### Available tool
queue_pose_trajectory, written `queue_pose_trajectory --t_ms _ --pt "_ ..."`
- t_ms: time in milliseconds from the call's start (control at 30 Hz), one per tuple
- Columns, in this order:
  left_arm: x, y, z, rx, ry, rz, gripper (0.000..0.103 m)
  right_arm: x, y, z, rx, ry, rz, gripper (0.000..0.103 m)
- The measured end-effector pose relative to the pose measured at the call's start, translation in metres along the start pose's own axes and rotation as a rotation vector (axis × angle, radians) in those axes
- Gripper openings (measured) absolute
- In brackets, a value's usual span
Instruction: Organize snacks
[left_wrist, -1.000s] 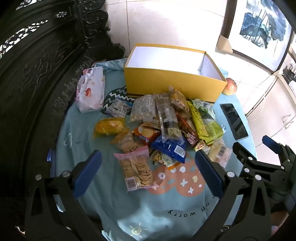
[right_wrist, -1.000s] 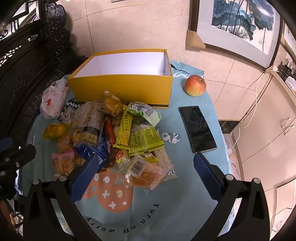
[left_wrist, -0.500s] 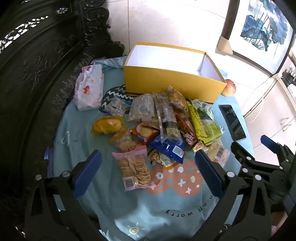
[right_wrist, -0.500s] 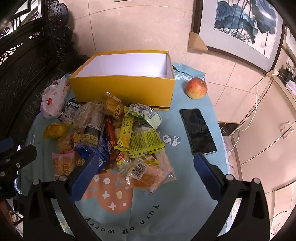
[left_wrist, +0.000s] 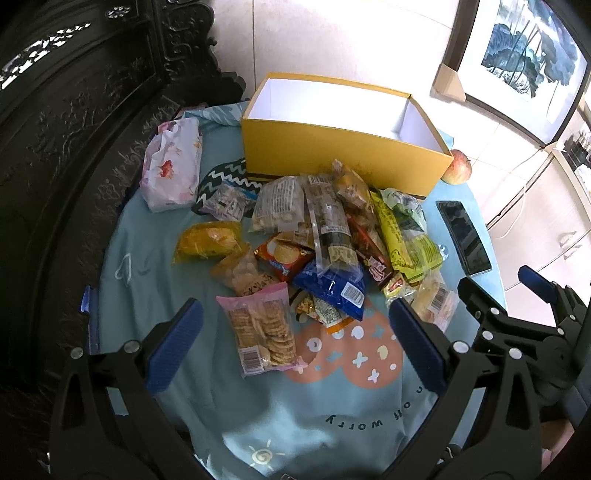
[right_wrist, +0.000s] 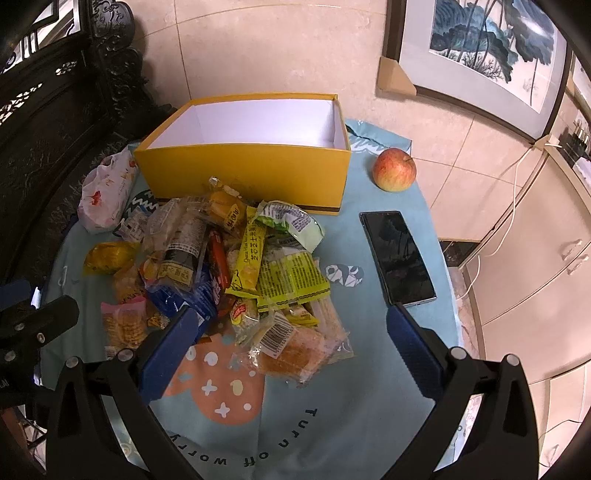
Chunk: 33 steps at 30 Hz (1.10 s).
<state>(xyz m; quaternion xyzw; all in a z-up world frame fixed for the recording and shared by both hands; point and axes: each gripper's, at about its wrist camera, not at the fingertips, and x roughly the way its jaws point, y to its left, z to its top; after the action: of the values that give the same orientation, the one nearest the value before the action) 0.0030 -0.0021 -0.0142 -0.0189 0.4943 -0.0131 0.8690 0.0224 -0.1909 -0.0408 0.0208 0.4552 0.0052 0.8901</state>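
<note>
A pile of snack packets (left_wrist: 325, 240) lies on a round table with a light blue cloth (left_wrist: 155, 266), in front of an open yellow box (left_wrist: 343, 155) with a white, empty inside. The pile (right_wrist: 229, 266) and the box (right_wrist: 243, 177) also show in the right wrist view. A pink cracker packet (left_wrist: 262, 328) lies nearest my left gripper (left_wrist: 295, 343), which is open and empty above the table's near side. My right gripper (right_wrist: 291, 343) is open and empty, above a clear bread packet (right_wrist: 295, 347). The right gripper also shows in the left wrist view (left_wrist: 517, 291).
A black phone (right_wrist: 397, 258) lies right of the pile, an apple (right_wrist: 393, 169) beside the box's right end. A white floral bag (left_wrist: 171, 171) lies at the left. Dark carved wooden furniture (left_wrist: 74, 110) stands left of the table. White cabinets (right_wrist: 535, 258) stand at the right.
Both grippers have drifted slightly back and up, so the table looks a little farther. Nothing was taken hold of; both stay open.
</note>
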Motion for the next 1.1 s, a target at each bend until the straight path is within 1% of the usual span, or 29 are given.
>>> queue_pose_trajectory --t_ms 400,1100 --pt "0.0053 0.0055 -0.0006 -0.026 0.022 -0.005 0.101 0.0038 0.0039 -0.0001 -0.019 0.013 0.002 0.102" --pt "0.0073 0.0055 -0.001 -0.025 0.024 -0.007 0.101 0.0061 0.0047 -0.0014 -0.02 0.027 -0.001 0.102"
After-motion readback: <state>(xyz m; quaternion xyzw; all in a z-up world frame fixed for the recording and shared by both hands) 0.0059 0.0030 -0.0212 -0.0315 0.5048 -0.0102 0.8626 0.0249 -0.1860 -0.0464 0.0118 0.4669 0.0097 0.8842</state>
